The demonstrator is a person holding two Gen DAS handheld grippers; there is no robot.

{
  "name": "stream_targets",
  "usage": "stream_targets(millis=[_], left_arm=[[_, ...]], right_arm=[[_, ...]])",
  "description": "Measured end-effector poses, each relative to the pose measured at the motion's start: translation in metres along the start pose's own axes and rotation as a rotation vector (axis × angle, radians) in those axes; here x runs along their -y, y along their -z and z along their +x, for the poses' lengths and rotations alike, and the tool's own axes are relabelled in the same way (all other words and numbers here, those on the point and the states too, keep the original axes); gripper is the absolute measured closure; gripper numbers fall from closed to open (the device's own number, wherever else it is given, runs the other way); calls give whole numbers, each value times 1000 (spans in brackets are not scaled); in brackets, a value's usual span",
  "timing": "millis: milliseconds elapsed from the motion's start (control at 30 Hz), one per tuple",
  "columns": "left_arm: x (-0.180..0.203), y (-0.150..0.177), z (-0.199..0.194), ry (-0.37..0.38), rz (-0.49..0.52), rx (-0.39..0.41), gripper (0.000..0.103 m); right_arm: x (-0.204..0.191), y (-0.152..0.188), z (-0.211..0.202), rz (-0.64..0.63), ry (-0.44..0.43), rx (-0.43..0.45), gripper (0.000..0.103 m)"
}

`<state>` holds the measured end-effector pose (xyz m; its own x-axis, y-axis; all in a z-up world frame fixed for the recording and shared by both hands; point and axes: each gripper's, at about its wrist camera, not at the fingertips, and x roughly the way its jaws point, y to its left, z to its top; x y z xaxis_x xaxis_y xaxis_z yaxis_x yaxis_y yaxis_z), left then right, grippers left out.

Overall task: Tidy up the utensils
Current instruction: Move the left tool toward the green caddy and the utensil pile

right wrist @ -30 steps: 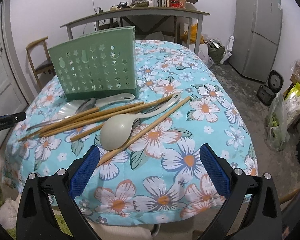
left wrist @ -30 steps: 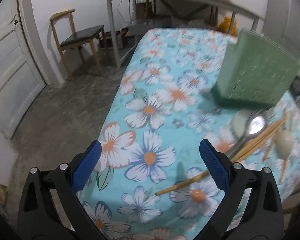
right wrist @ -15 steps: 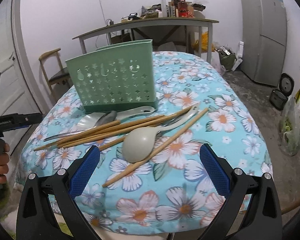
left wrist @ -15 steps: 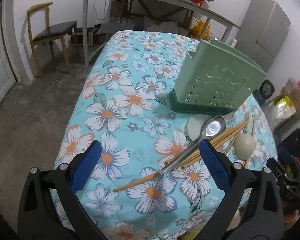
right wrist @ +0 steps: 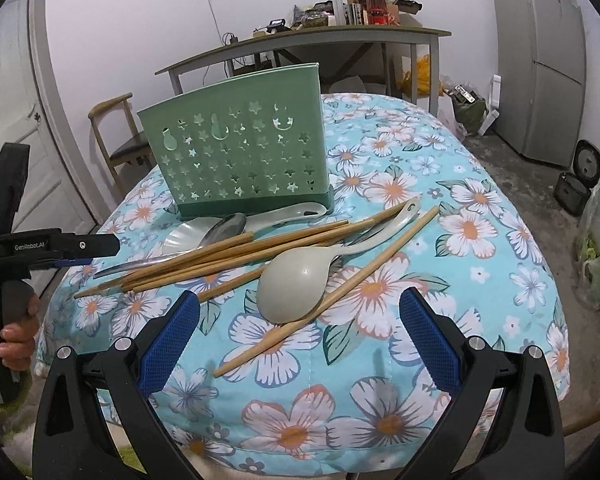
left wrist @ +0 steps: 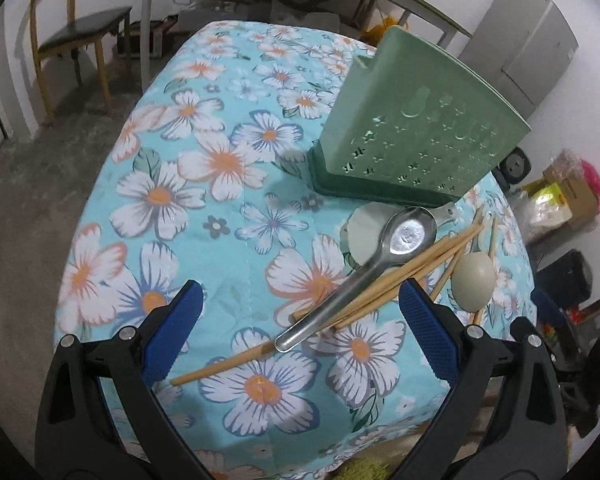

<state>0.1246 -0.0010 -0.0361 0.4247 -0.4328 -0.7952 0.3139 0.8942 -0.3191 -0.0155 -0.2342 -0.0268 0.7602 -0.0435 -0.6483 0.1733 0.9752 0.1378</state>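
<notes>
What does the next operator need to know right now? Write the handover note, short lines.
Left tool: open, empty, hovering over the handle end of the metal spoon.
Right tool: open, empty, in front of the pale plastic spoon.
The green holder stands upright on the floral tablecloth.
The wooden chopsticks and a white flat spoon lie in a loose pile in front of the holder, some crossing each other; one chopstick lies apart under the plastic spoon.
Done: nothing visibly in the holder.
Left: every utensil has to be picked up and stood in it.
</notes>
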Motion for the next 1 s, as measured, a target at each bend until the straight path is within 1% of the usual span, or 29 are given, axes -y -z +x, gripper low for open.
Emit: stream_targets(millis=[133, 233, 300, 367, 433, 600, 633, 700, 867, 933, 967, 1000], left_arm=[[-8, 1, -3, 18, -59, 47, 8], [-12, -1, -5, 50, -86, 72, 8], [-11, -6, -1, 47, -59, 56, 8], [-6, -11, 5, 55, 0, 19, 8], [-2, -16, 7, 56, 34, 6, 8], [12, -26, 4, 75, 99, 51, 8], [17, -28, 3, 80, 122, 57, 8], [29, -32, 4, 90, 202, 69, 8], [65, -32, 8, 70, 463, 135, 9], [77, -31, 12, 78, 542, 132, 19], [84, -30, 18, 84, 588, 113, 30], [87, -29, 21, 86, 607, 97, 35]], right_arm=[[2, 0, 4, 5, -6, -6, 6], [3, -1, 8, 12, -13, -10, 6], [3, -1, 10, 13, -17, -10, 6], [2, -1, 11, 14, -24, -8, 6], [2, -2, 12, 13, -28, -6, 6], [0, -5, 13, 15, -43, 7, 6], [-1, -5, 14, 15, -48, 5, 6], [-2, -5, 15, 9, -53, 3, 6], [-5, -6, 15, 4, -62, 8, 6], [-5, -6, 15, 4, -65, 9, 6], [-5, -6, 15, 3, -65, 8, 6], [-4, -6, 16, 3, -64, 6, 6]])
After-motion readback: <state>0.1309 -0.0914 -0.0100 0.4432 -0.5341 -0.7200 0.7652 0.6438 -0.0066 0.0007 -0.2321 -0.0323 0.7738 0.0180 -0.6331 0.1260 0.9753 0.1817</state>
